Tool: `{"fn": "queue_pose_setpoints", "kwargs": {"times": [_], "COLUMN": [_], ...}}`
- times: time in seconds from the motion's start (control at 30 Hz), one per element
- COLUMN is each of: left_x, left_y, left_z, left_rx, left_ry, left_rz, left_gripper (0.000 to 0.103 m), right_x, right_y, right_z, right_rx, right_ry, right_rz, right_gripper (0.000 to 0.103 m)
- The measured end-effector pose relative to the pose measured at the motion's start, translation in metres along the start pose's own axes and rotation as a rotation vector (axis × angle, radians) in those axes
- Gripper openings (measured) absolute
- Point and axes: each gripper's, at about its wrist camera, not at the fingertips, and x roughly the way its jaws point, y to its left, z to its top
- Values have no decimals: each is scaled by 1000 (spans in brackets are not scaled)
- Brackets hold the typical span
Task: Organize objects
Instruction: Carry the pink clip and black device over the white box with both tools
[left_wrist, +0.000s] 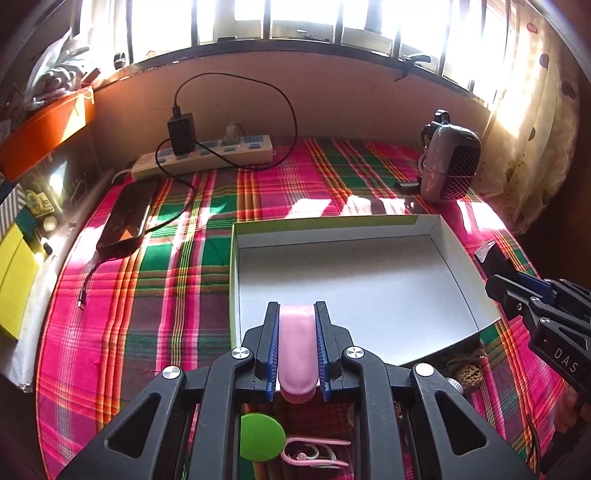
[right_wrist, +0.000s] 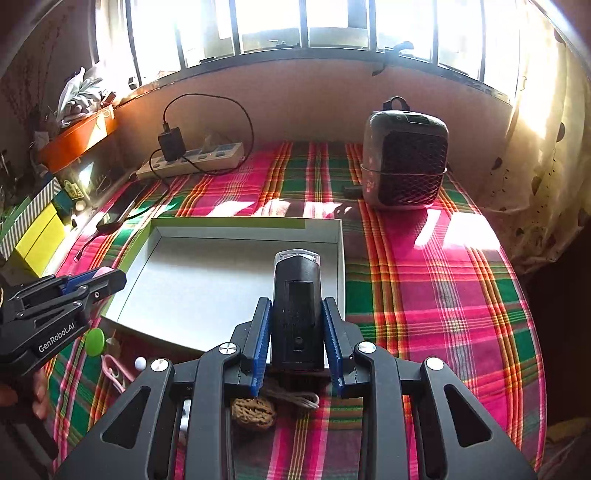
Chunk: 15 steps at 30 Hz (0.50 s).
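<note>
Both claws loaded over white box (left_wrist: 369, 288)
Left gripper (left_wrist: 296, 354) pinches smooth pink rounded case (left_wrist: 297, 354); right gripper (right_wrist: 297, 343) clamps black clear-tipped flashlight (right_wrist: 297, 314)

Open white cardboard box (right_wrist: 207, 280) empty inside, floor fully free, low walls easy to clear from above. Plaid-cloth bench (right_wrist: 443, 295) right of box bare. Back right: grey mesh-fronted heater (right_wrist: 402, 162) stands tall. Back left: white power strip with black charger and looped cable (left_wrist: 207, 155), black phone (left_wrist: 129, 218) lying flat. Near edge cluttered: green round disc (left_wrist: 260, 437), pink clip (left_wrist: 314, 454), brown walnut (right_wrist: 254, 412).
</note>
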Motion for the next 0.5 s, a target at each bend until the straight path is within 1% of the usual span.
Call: {"fn": "queue_pose_setpoints", "kwargs": {"times": [0.13,0.2,0.23,0.3,0.4,0.5], "left_x": [20,30,36,47,58,68], "left_y": [-1,0,0,-1,-2,-3], "left_z": [11,16,18,22,26,30], "left_rx": [5,-1,-5,1,6,16], "left_ry": [15,31,39,51,65,77], "left_rz": [20,2,9,21,7,14], "left_gripper": [16,16,16,16,16,16], "right_x": [20,32,37,48,60,71], "right_y": [2,2,2,2,1,0], "right_z": [13,18,20,22,25,27], "right_rx": [2,0,3,5,5,2], "right_ry": [19,34,44,60,74,93], "right_rz": [0,-2,-3,-6,-8,-15], "right_gripper": [28,28,28,28,28,28]}}
